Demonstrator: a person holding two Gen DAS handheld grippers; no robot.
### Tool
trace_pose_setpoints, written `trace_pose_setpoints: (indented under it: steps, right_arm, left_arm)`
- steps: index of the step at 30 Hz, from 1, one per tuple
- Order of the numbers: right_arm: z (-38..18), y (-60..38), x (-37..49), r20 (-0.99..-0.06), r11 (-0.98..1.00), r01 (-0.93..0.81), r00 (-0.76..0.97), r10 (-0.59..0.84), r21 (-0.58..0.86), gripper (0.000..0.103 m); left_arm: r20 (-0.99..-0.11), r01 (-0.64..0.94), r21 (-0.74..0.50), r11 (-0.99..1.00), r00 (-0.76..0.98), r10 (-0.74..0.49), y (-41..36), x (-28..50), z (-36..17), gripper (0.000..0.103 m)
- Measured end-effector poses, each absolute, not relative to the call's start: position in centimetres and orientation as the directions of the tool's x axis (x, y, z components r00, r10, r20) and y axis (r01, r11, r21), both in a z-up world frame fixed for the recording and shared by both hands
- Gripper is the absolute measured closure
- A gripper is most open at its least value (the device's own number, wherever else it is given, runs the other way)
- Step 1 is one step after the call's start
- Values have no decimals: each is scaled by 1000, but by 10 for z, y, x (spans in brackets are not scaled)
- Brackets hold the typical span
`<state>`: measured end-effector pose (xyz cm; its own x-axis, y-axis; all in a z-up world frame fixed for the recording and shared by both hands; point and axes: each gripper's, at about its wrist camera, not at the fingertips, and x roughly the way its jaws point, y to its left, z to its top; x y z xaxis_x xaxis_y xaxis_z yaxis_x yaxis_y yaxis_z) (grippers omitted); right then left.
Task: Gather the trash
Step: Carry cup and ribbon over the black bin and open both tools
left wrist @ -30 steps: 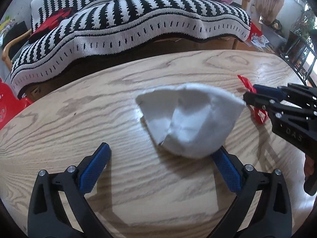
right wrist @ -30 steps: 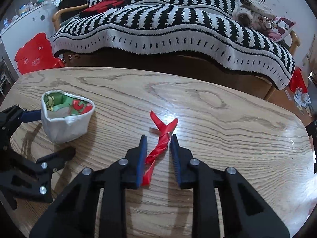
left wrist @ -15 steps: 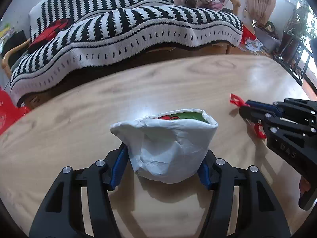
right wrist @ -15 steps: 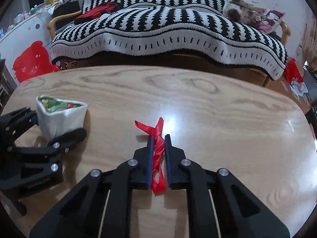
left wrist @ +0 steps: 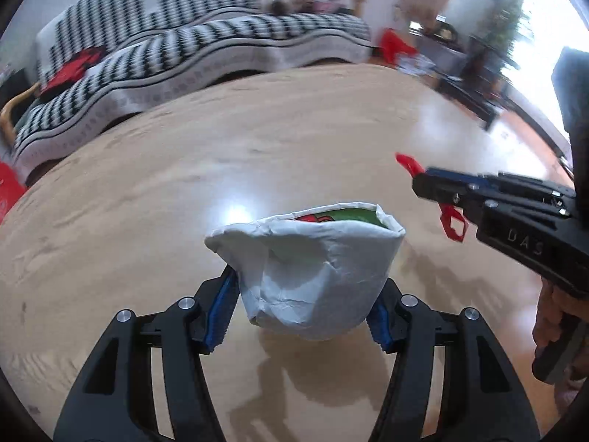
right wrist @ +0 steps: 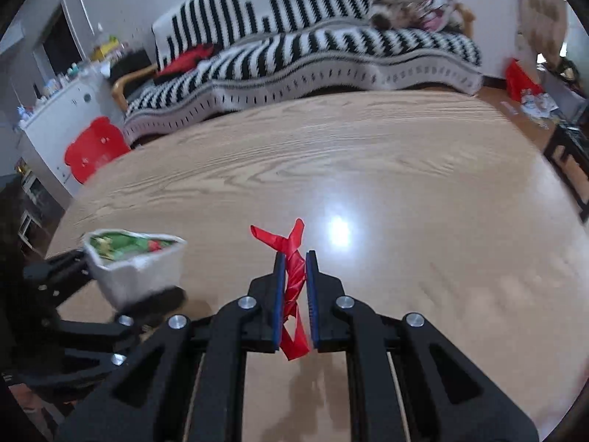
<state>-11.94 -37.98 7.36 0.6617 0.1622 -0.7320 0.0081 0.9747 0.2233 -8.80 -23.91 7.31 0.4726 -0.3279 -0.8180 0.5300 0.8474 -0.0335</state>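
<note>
Now your left hand-held gripper (left wrist: 303, 307) clamps the crumpled white paper cup (left wrist: 309, 272); your right hand-held gripper (right wrist: 294, 294) pinches the red twisted wrapper (right wrist: 292, 283) above the bench (right wrist: 405, 169).

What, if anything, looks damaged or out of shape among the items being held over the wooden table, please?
The white paper cup in the left gripper is crumpled: its rim is squashed into an uneven, pointed shape rather than round, with creased walls. The red plastic strip in the right gripper is twisted. Nothing looks spilled on the wooden table.

Both wrist views look steeply down over the wooden table (left wrist: 154, 199), sharing its middle.
</note>
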Motion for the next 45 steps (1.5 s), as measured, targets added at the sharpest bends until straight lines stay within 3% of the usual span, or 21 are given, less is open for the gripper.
trace_pose_setpoints:
  steps: [6,13,17,21,23,37,39,40,41,42,43,45]
  right_arm:
    - [85,-442,-284,-664,934,159,741,102,320,91]
    - [13,-484,-394,-736,882,303,674,70,361,91]
    - [-29,-493,-406,-772,870,330,629,88,367,91]
    - [-67,-509,-395,-797,840,379,595,101,389,91]
    - [-86,-510,-385,-815,834,390,567,116,390,91]
    - [-115,-508,-375,-844,815,431,522,124,386,91]
    - [-115,-510,-376,-837,808,431,531,133,401,91]
    - [-112,-511,-378,-830,795,440,540,137,417,86]
    - [-109,-516,-379,-831,788,453,541,129,417,74]
    - [-103,-519,-382,-834,782,474,542,104,405,28]
    - [-93,-524,-386,-828,780,489,557,65,391,9]
    - [-71,-529,-394,-804,787,498,595,-5,364,6]
  left_arm:
    - [-800,678,-119,726,368,-475,-294,-212,75,43]
    - [-837,732,-190,654,227,-497,-355,-292,3,43]
    - [-890,696,-192,691,173,-422,-375,-294,-58,42]
    - [-911,749,-28,662,254,-326,-385,-294,-97,43]
    - [-930,735,-49,676,213,-299,-384,-287,-114,43]
    - [-928,700,-118,704,174,-328,-374,-274,-119,43]
    - [-928,706,-114,699,175,-328,-378,-281,-115,38]
    - [-929,708,-112,698,175,-326,-378,-282,-113,37]
    - [-929,703,-105,703,182,-321,-380,-286,-107,29]
    - [-928,702,-107,704,184,-325,-379,-289,-102,11]
    - [-916,702,-118,702,195,-349,-376,-292,-90,6]
    - [-895,706,-103,701,242,-375,-372,-297,-70,6]
